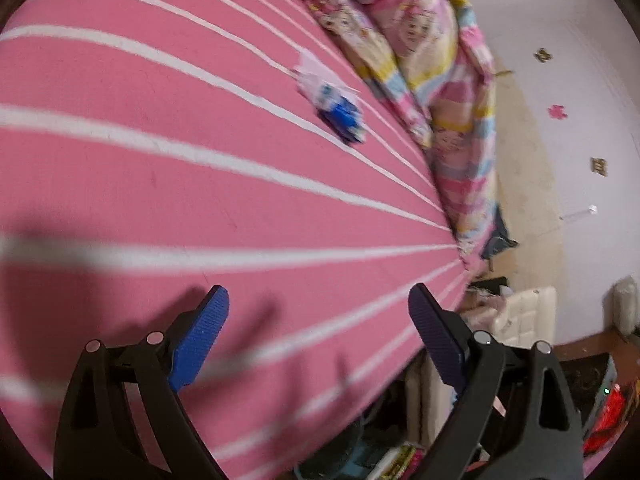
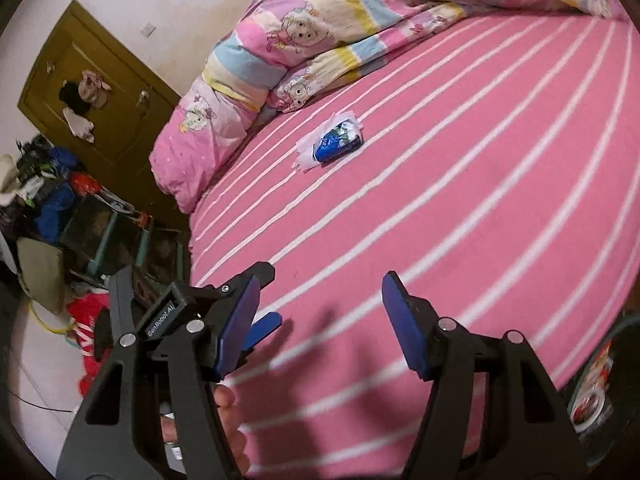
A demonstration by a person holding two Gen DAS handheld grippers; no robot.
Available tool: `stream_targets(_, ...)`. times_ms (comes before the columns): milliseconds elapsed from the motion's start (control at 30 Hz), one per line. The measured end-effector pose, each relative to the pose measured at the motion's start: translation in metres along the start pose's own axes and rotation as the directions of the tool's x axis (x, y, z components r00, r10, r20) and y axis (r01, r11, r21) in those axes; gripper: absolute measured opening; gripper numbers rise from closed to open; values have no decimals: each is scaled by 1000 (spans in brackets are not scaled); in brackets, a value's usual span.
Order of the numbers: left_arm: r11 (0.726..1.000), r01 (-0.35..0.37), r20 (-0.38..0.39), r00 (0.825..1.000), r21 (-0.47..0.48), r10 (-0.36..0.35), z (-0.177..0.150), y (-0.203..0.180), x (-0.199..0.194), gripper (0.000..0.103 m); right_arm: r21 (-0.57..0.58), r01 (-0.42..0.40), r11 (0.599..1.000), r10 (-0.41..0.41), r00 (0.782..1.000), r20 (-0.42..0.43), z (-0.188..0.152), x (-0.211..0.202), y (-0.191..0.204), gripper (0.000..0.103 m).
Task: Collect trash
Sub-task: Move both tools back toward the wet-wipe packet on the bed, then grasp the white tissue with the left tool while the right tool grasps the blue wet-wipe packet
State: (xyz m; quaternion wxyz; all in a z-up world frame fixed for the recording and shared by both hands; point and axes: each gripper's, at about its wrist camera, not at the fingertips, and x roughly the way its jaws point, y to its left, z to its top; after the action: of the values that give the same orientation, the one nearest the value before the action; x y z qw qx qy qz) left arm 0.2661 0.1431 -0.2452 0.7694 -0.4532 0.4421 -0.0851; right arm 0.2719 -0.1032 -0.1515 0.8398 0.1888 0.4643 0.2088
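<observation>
A bed point(image 2: 460, 208) with a flat pink sheet ruled by thin white stripes fills both views. On it lies the trash: a crumpled blue foil wrapper point(image 2: 338, 144) resting on a torn white tissue point(image 2: 306, 156), near a bunched, cartoon-printed quilt point(image 2: 280, 56) in pink, yellow and pale blue. The left gripper point(image 1: 320, 336) hangs above the sheet, its ribbed blue pads well apart, nothing between them. The right gripper point(image 2: 320, 320) likewise stands wide open and empty, well short of the wrapper. A brown wooden door point(image 2: 100, 100) stands beyond the bed
</observation>
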Motion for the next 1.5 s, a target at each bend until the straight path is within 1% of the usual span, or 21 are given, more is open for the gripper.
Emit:
stream_targets(33, 1000, -5, -5, 1000, -11, 5, 9, 4, 5, 88, 9, -6, 1000, 6, 1000, -9, 4, 11, -2, 65)
stream_targets(133, 998, 10, -9, 1000, -63, -10, 35, 15, 20, 88, 29, -12, 999, 13, 1000, -26, 15, 35, -7, 66)
stream_targets(233, 994, 40, -13, 999, -105, -41, 58, 20, 33, 88, 79, -37, 996, 41, 998, -51, 29, 65, -18, 68)
stream_targets(300, 995, 46, 0, 999, -89, -47, 72, 18, 40, 88, 114, -39, 993, 46, 997, -64, 38, 84, -26, 70)
stream_targets(433, 992, 71, 13, 997, -104, -70, 105, 19, 56, 88, 152, -49, 987, 61, 995, -75, 52, 114, -38, 70)
stream_targets(533, 993, 84, 15, 996, -88, -83, 123, 16, 67, 88, 209, -81, 974, 98, 992, -75, 64, 139, -48, 70)
stream_targets(567, 993, 86, 16, 996, -82, -85, 129, 15, 72, 88, 246, -104, 964, 124, 990, -68, 71, 150, -53, 70)
stream_targets(700, 994, 91, 31, 996, -62, -90, 147, 10, 84, 87, 312, -141, 940, 161, 986, -37, 90, 174, -60, 71)
stream_targets(767, 995, 94, 44, 995, -44, -92, 154, 7, 89, 87, 341, -157, 927, 173, 985, -15, 98, 183, -64, 73)
stream_targets(833, 995, 96, 54, 994, -34, -94, 160, 6, 94, 87, 351, -160, 923, 173, 985, -5, 105, 189, -64, 74)
stream_targets(933, 997, 81, 75, 994, -18, -79, 170, 3, 100, 87, 353, -155, 923, 161, 987, 10, 121, 197, -64, 75)
stream_targets(1000, 998, 57, 86, 995, -12, -56, 176, 0, 105, 87, 358, -152, 921, 158, 987, 13, 129, 203, -64, 75)
stream_targets(1100, 1000, -5, 95, 995, 17, 4, 181, -10, 114, 87, 365, -151, 919, 154, 988, 19, 137, 211, -63, 74)
stream_targets(1167, 999, -34, 100, 994, 21, 31, 184, -12, 118, 86, 365, -146, 919, 149, 989, 22, 140, 214, -62, 74)
stream_targets(1233, 999, -52, 103, 993, 15, 50, 186, -13, 120, 85, 363, -139, 921, 139, 990, 27, 143, 218, -60, 70)
stream_targets(1267, 998, -62, 107, 992, 10, 61, 187, -13, 120, 81, 362, -127, 923, 126, 992, 28, 144, 220, -61, 68)
stream_targets(1300, 997, -73, 112, 991, 3, 72, 188, -12, 120, 72, 362, -120, 925, 118, 993, 29, 144, 221, -62, 64)
stream_targets(1333, 996, -84, 119, 989, -8, 84, 189, -10, 120, 67, 360, -105, 927, 102, 994, 28, 144, 221, -62, 57)
stream_targets(1367, 996, -89, 123, 988, -17, 91, 191, -7, 120, 58, 359, -98, 928, 94, 995, 27, 144, 222, -63, 54)
stream_targets(1400, 996, -89, 125, 988, -25, 92, 192, -3, 120, 53, 358, -99, 929, 96, 995, 28, 144, 223, -62, 50)
stream_targets(1500, 997, -67, 118, 990, -37, 71, 194, -1, 119, 52, 350, -102, 931, 97, 995, 32, 145, 224, -62, 50)
